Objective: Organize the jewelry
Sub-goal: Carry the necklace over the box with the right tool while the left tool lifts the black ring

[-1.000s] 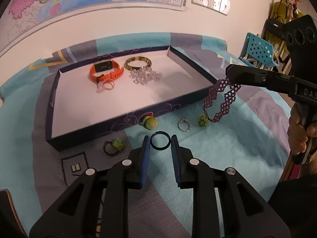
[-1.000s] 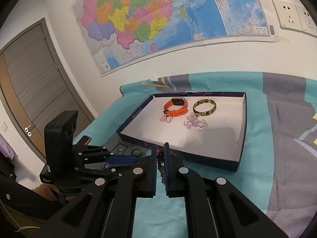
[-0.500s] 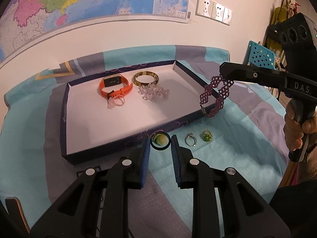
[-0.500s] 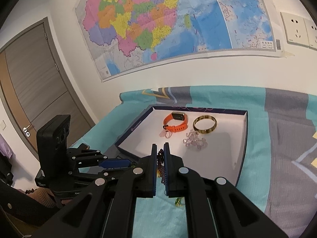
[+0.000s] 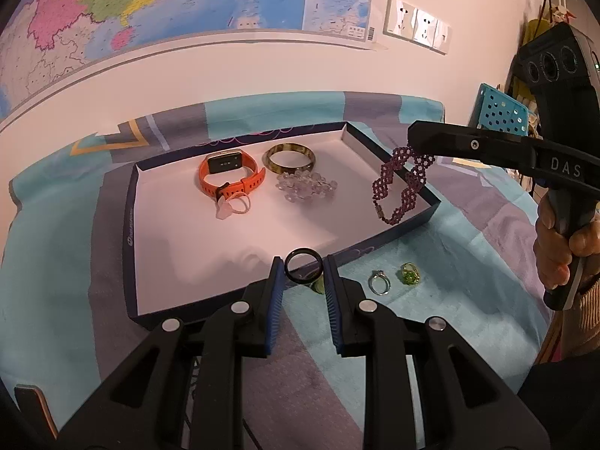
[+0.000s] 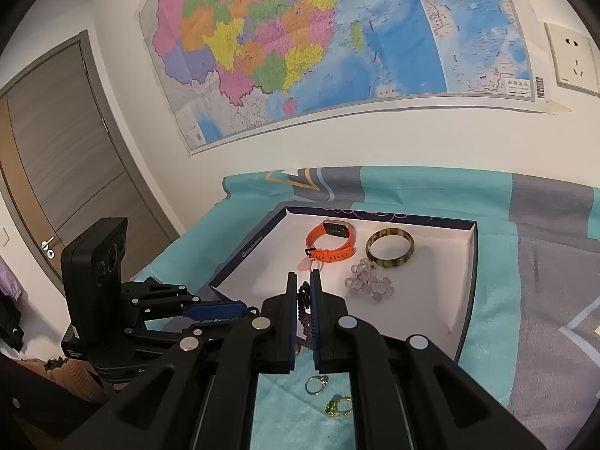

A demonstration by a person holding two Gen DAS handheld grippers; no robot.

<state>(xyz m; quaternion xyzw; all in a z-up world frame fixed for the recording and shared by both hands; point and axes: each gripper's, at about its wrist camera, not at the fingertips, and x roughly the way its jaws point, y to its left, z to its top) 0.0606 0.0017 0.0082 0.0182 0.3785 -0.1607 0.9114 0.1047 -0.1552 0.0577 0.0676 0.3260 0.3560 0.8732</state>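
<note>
A bed cover (image 5: 468,225) in teal and grey patches carries everything. On it sits a shallow dark-blue box (image 5: 129,225) with a white floor. Just in front of the box, on the teal cloth, lie a silver ring (image 5: 379,282) and a green-stoned ring (image 5: 409,273), side by side.

I am pinching a black ring (image 5: 303,270) upright between the blue pads of my jaws, the left gripper (image 5: 302,281), just over the near wall of the navy tray (image 5: 129,232). Inside the tray an orange watch (image 5: 229,179), a mottled bangle (image 5: 288,156) and clear beads (image 5: 304,188) are lying toward its far wall. The right gripper (image 5: 414,141) is dangling a purple beaded bracelet (image 5: 400,184) over the tray's right corner. Just outside the tray's near wall, a silver ring (image 5: 378,282) and a green ring (image 5: 409,278) are sitting on the bedspread (image 5: 450,262).
</note>
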